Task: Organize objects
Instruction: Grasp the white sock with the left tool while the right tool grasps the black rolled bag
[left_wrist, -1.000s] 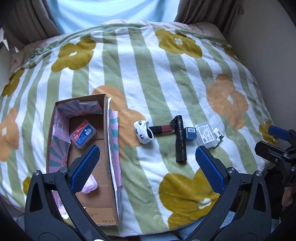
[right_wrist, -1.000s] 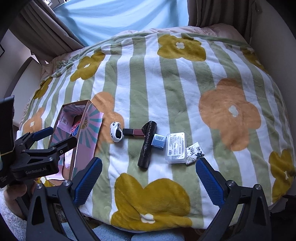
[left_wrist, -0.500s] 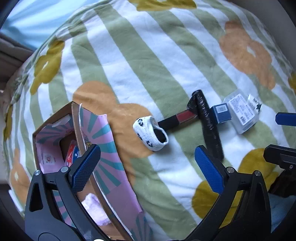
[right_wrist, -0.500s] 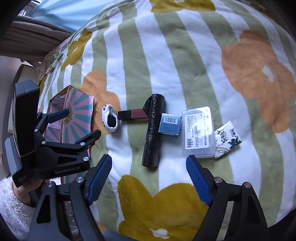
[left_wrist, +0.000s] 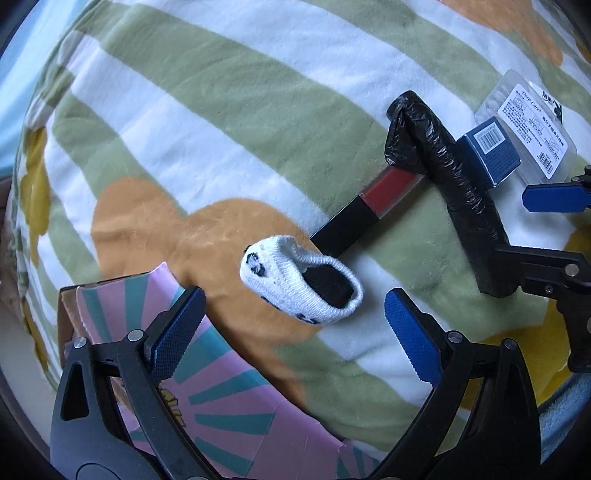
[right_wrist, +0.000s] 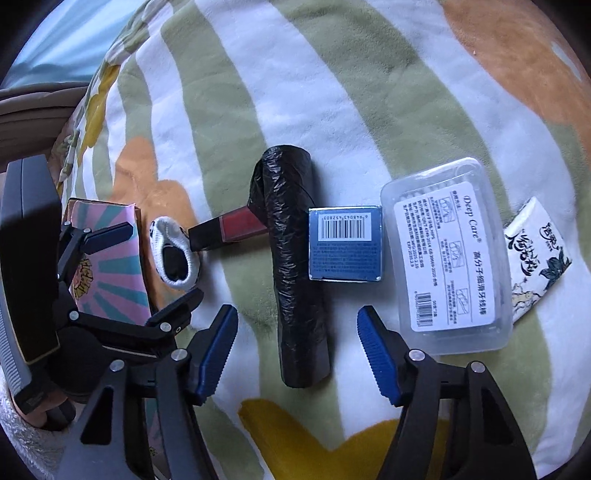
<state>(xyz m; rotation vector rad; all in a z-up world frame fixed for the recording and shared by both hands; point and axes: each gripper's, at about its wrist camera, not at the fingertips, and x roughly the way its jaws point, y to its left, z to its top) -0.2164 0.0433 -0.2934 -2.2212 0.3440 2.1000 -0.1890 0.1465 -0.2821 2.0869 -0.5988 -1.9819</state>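
A small white sock with black marks lies on the striped blanket, and my open left gripper hovers just in front of it. A dark lip-gloss tube touches the sock. A black bag roll lies lengthwise, its near end between the fingers of my open right gripper. A blue barcode box, a clear plastic case and a white sachet lie to its right. The sock and the left gripper also show in the right wrist view.
A cardboard box with pink and teal patterned flaps sits at the left, beside the sock; its flap also shows in the right wrist view. The right gripper's fingers reach in at the right of the left wrist view.
Both grippers have moved down and forward toward the blanket. The left one has closed in on the sock, the right one on the black roll. Both stay open.
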